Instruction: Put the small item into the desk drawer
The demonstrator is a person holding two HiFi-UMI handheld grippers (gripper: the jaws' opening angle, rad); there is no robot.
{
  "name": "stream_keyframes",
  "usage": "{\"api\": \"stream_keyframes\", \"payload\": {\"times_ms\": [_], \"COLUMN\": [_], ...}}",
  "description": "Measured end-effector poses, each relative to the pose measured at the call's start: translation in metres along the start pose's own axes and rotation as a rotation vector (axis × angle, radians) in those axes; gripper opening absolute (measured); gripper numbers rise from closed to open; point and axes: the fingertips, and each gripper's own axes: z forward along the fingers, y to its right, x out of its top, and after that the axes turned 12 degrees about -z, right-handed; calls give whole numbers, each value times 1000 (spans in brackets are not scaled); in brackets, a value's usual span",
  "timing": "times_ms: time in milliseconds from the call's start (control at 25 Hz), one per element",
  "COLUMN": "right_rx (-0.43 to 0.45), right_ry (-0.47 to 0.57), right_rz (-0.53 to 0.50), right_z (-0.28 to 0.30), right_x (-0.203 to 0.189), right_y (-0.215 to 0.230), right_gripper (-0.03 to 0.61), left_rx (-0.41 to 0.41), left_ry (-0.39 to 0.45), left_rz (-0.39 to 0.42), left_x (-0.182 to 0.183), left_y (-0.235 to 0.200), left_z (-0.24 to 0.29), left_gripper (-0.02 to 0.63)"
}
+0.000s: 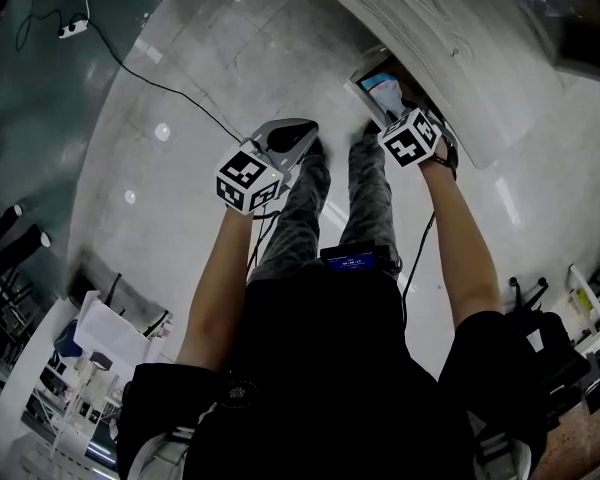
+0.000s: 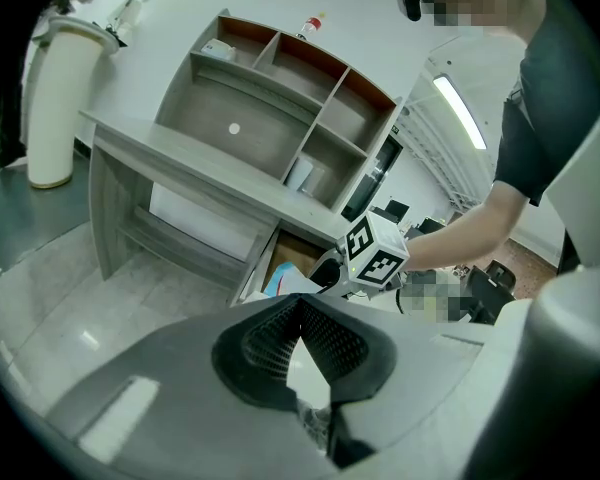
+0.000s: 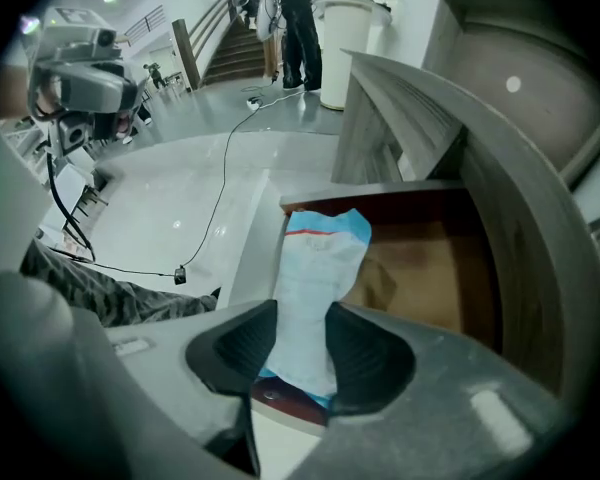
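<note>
- One blue-and-white packet (image 3: 315, 263), clamped in the right gripper's (image 3: 302, 316) jaws.
- One open drawer (image 3: 435, 268) under it, in one table (image 2: 180, 153).
- Left gripper (image 2: 300, 304): jaws together, empty.

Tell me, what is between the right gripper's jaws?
A blue-and-white packet, pinched by the right gripper above the open drawer; the right gripper view shows it.

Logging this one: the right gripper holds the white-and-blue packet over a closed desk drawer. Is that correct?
Not quite: the drawer is open, its brown inside showing in the right gripper view. The right gripper does hold the white-and-blue packet over it.
</note>
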Motion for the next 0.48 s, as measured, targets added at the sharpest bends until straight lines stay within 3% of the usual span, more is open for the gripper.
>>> {"api": "stream_keyframes", "payload": {"times_ms": [480], "right_rx": [5], "right_ry": [-42], "right_rz": [-44], "right_z": [20], "right_x": [-5], "right_y": [2], "right_gripper": [155], "left_rx": [23], "left_ry": [1], "left_rz": [-21], "left_x": [-7], "left_y": [-9], "left_z": [-4], "left_gripper": [2]}}
